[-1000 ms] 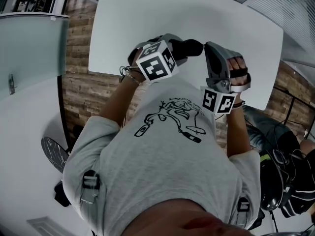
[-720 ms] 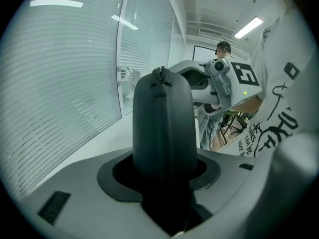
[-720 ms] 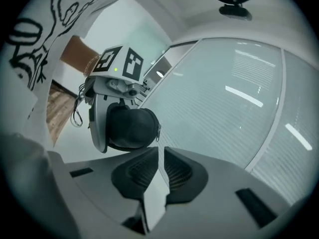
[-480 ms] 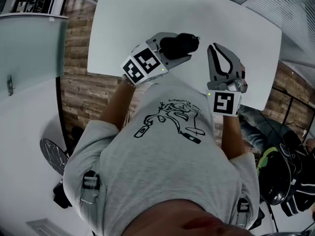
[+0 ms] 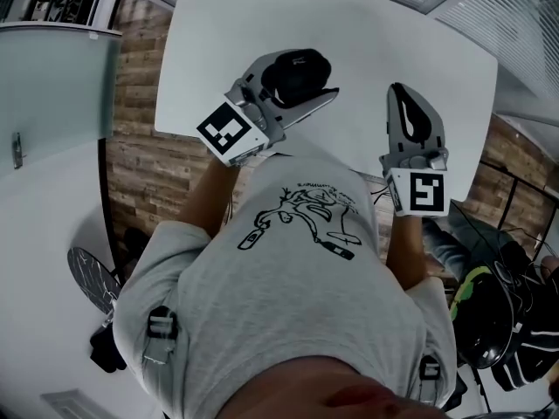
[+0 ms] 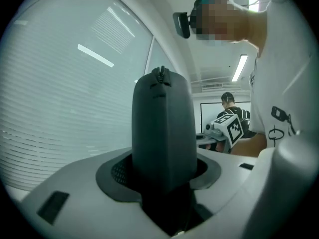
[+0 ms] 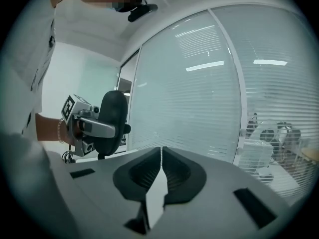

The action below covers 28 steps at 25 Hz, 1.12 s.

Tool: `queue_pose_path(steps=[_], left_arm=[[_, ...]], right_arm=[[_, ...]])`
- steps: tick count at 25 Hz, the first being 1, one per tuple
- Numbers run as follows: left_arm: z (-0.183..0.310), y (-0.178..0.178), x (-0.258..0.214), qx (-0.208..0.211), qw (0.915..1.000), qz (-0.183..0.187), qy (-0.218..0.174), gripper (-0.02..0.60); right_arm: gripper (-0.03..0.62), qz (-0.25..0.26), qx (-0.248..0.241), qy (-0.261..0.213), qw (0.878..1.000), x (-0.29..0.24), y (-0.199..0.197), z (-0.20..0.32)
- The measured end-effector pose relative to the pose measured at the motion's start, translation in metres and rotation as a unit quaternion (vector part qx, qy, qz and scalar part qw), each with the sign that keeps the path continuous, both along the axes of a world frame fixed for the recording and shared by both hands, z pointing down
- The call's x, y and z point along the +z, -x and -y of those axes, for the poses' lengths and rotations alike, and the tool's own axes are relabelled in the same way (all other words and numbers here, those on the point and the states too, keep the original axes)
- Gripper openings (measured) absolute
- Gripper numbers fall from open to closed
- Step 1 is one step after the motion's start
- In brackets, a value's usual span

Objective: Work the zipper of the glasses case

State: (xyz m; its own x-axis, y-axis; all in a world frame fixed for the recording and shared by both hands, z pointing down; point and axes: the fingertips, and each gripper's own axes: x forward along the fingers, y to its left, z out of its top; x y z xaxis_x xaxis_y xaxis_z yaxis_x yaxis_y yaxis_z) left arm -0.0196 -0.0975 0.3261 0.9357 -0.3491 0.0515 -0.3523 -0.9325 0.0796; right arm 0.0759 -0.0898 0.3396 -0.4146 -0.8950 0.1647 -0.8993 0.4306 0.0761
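Observation:
My left gripper (image 5: 319, 73) is shut on the dark glasses case (image 5: 293, 70), held up over the white table (image 5: 367, 33). In the left gripper view the case (image 6: 162, 118) stands upright between the pads of that gripper (image 6: 162, 156), with its zipper pull (image 6: 160, 76) at the top end. My right gripper (image 5: 397, 90) hangs apart to the right of the case. Its jaws have just been closing, their tips meet, and nothing is between them (image 7: 161, 151). From there I see the case (image 7: 112, 121) at the left in the other gripper.
A glass wall with blinds (image 7: 219, 83) stands ahead. A wood-pattern floor (image 5: 144, 155) lies below the table's near edge. A black bag and a helmet (image 5: 502, 321) lie on the floor at the right, and a fan (image 5: 92, 273) at the left.
The right gripper came off the case's end, rolled and moved away to the right. The left gripper rose and turned with the case in it.

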Motion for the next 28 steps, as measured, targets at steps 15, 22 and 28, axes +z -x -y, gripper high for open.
queue_pose_path(steps=[15,22,28], left_arm=[[0.012,0.01,-0.041,-0.11,0.9899,-0.061,-0.067,0.238],[0.014,0.01,-0.044,-0.109,0.9901,-0.055,-0.07,0.238],[0.01,0.008,-0.04,-0.102,0.9916,-0.041,-0.068,0.238]], right_arm=[[0.005,0.019,0.01,-0.007,1.0,-0.016,-0.037,-0.005],[0.003,0.024,0.019,-0.023,0.999,-0.028,-0.043,-0.003],[0.003,0.023,0.015,-0.019,0.999,-0.027,-0.04,-0.005]])
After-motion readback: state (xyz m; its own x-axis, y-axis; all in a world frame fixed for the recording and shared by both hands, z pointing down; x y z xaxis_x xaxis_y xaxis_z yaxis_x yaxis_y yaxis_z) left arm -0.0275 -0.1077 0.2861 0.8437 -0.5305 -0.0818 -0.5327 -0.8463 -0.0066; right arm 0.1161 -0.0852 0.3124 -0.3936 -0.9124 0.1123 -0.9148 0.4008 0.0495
